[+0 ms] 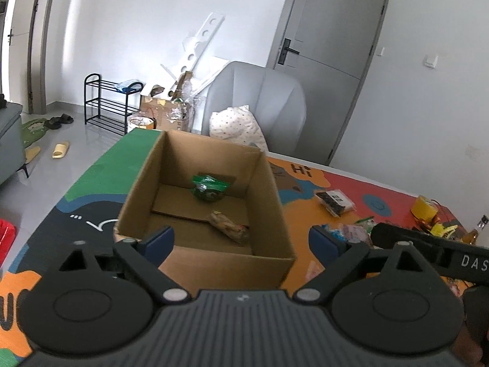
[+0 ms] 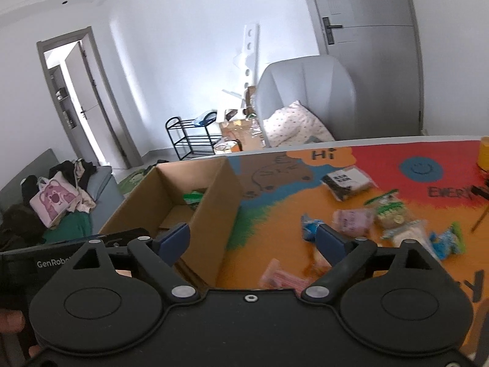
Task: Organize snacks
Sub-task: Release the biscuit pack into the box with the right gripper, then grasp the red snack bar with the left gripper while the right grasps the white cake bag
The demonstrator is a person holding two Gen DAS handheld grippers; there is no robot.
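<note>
An open cardboard box (image 1: 275, 183) (image 2: 211, 202) stands on the colourful table mat. Inside it lie a green snack bag (image 1: 209, 187) and a brownish wrapped snack (image 1: 229, 227). My left gripper (image 1: 241, 240) hovers at the box's near edge, open, with nothing between its blue pads. My right gripper (image 2: 252, 238) is open and empty just right of the box. Ahead of it on the mat lie loose snacks: a dark packet (image 2: 347, 182), a pink packet (image 2: 353, 220), a blue packet (image 2: 310, 227), a green-white bag (image 2: 391, 211) and a pink wrapper (image 2: 284, 278).
A yellow tape roll (image 1: 424, 208) and small clutter sit at the mat's far right. Behind the table stand a grey armchair (image 1: 262, 101) with a spotted pillow, a black shoe rack (image 1: 107, 104) and boxes. A sofa with clothes (image 2: 58, 195) lies to the left.
</note>
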